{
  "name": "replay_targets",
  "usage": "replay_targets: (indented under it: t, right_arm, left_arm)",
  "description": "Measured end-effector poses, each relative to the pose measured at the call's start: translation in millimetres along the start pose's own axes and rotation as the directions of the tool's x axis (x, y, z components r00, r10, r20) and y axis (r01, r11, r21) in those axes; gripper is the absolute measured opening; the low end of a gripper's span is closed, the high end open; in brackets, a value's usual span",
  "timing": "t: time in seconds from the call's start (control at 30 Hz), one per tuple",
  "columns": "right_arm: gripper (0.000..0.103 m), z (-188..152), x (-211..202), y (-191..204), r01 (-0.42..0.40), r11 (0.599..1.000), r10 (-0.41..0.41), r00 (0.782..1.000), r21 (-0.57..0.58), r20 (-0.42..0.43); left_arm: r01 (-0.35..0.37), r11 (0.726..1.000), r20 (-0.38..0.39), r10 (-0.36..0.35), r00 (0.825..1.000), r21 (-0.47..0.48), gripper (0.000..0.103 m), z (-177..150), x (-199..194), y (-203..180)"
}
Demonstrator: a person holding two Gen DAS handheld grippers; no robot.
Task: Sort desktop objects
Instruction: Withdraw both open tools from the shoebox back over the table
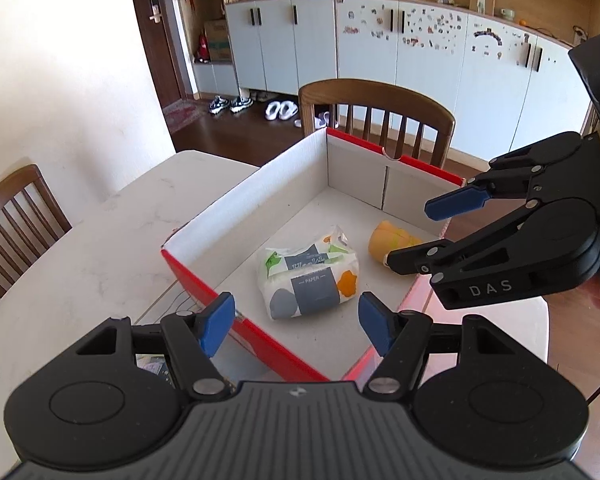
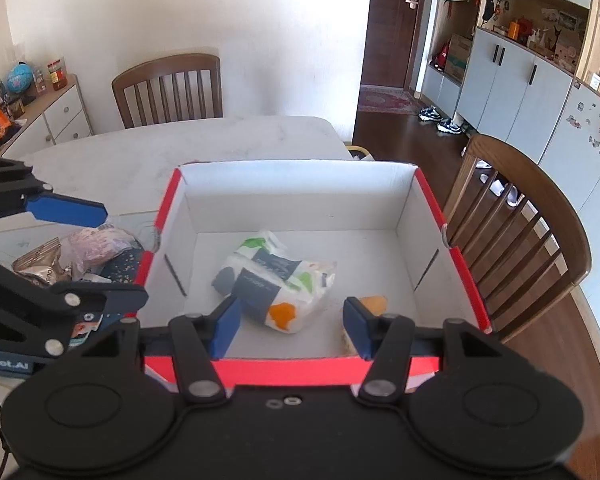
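A red cardboard box (image 1: 204,284) with white inner walls stands on the white table (image 1: 80,248); it also shows in the right wrist view (image 2: 300,176). Inside lie a white tissue pack (image 1: 308,276) (image 2: 276,280) and an orange-yellow object (image 1: 392,240) (image 2: 374,304). My left gripper (image 1: 296,326) is open and empty above the box's near corner. My right gripper (image 2: 292,328) is open and empty above the box's near wall. Each gripper shows in the other's view, the right one (image 1: 428,232) and the left one (image 2: 112,256).
Snack packets (image 2: 80,256) lie on the table left of the box. Wooden chairs stand at the far side (image 1: 380,116), the left (image 1: 12,216) and beside the box (image 2: 520,216). Cabinets (image 1: 420,60) line the back wall.
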State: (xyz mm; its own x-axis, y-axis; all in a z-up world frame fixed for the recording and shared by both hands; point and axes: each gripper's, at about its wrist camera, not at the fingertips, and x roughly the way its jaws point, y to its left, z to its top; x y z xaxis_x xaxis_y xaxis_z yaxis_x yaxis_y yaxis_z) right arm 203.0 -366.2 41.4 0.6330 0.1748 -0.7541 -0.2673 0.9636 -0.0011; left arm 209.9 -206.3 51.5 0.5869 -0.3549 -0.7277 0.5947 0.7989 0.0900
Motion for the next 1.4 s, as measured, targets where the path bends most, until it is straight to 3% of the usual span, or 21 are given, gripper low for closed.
replay_targets:
  t: [0.33,0.67,1.03,1.4]
  right_arm:
    - [0.057,-14,-19,35,0.006,1.0,-0.007,1.0,0.022,0.021]
    - [0.057,-29,-28,89,-0.029,0.999,0.03,0.999,-0.034,0.04]
    - [0.065,-37,-30,144,-0.079,0.992,0.084,0.995,-0.094,0.052]
    - [0.069,-47,-17,181,-0.123,0.984,0.133,0.989,-0.125,0.07]
  left_arm:
    - [0.006,0.999,0.038,-0.004,0.999,-0.037,0.067,-34,-41,11]
    - [0.004,0.994,0.049,0.002,0.999,-0.11,0.067,-80,-75,30]
    - [-0.031,0.986,0.066,0.042,0.997,-0.161,0.068,-128,-108,48]
    - [-0.083,0.962,0.03,0.094,0.995,-0.258,0.078,-184,-117,81]
